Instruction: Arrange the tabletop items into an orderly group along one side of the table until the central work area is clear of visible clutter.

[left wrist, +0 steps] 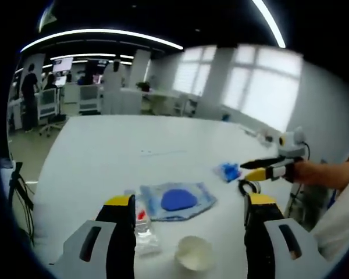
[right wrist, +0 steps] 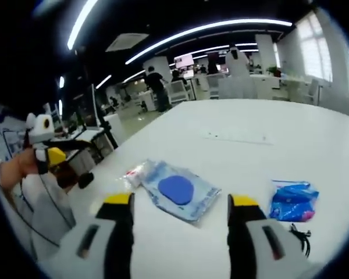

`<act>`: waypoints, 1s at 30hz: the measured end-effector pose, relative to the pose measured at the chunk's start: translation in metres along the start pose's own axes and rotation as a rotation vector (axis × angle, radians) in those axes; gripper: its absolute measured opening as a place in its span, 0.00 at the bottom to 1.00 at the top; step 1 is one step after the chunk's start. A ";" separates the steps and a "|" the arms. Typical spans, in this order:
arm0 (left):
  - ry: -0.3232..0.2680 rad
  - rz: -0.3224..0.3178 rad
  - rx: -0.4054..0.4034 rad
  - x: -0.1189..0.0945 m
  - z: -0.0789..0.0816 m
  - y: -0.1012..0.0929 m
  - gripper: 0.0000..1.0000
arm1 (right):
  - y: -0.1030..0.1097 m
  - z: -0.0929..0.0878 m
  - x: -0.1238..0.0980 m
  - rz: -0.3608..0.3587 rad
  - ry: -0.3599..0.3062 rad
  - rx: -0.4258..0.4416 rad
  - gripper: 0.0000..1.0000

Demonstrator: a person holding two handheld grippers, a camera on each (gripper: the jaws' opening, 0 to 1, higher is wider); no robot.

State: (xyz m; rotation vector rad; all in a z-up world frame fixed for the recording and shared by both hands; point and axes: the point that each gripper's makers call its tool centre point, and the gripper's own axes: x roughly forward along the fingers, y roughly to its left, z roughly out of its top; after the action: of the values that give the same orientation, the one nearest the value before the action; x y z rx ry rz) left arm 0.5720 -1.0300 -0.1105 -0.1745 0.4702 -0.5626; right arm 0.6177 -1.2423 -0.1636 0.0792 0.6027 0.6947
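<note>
A clear flat pouch with a blue disc inside (left wrist: 175,200) lies on the white table (left wrist: 116,145), just ahead of my left gripper (left wrist: 189,200), which is open and holds nothing. A small clear packet with a red spot (left wrist: 141,218) lies by its left jaw, and a white cup (left wrist: 193,253) sits between the jaws. A crumpled blue bag (left wrist: 228,171) and a black cable (left wrist: 247,187) lie further right, next to my right gripper (left wrist: 250,168). In the right gripper view, my right gripper (right wrist: 180,199) is open above the table, near the pouch (right wrist: 177,190) and the blue bag (right wrist: 292,202).
A hand holds the left gripper (right wrist: 64,160) at the table's left edge in the right gripper view. The red-spotted packet (right wrist: 134,172) touches the pouch and the black cable (right wrist: 299,235) lies below the blue bag. Desks, chairs and a standing person (left wrist: 29,93) are beyond the table.
</note>
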 end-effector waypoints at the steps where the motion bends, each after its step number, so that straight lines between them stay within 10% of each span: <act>1: 0.001 -0.001 -0.001 0.001 0.000 0.001 0.73 | -0.001 0.000 0.002 -0.001 0.000 0.001 0.63; 30: 0.064 -0.009 -0.025 0.053 -0.014 0.052 0.71 | -0.039 -0.063 0.088 -0.042 0.157 0.143 0.51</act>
State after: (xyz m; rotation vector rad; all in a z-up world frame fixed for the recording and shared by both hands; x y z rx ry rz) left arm 0.6291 -1.0162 -0.1572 -0.1828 0.5394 -0.5729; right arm 0.6586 -1.2257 -0.2698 0.1455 0.8024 0.6200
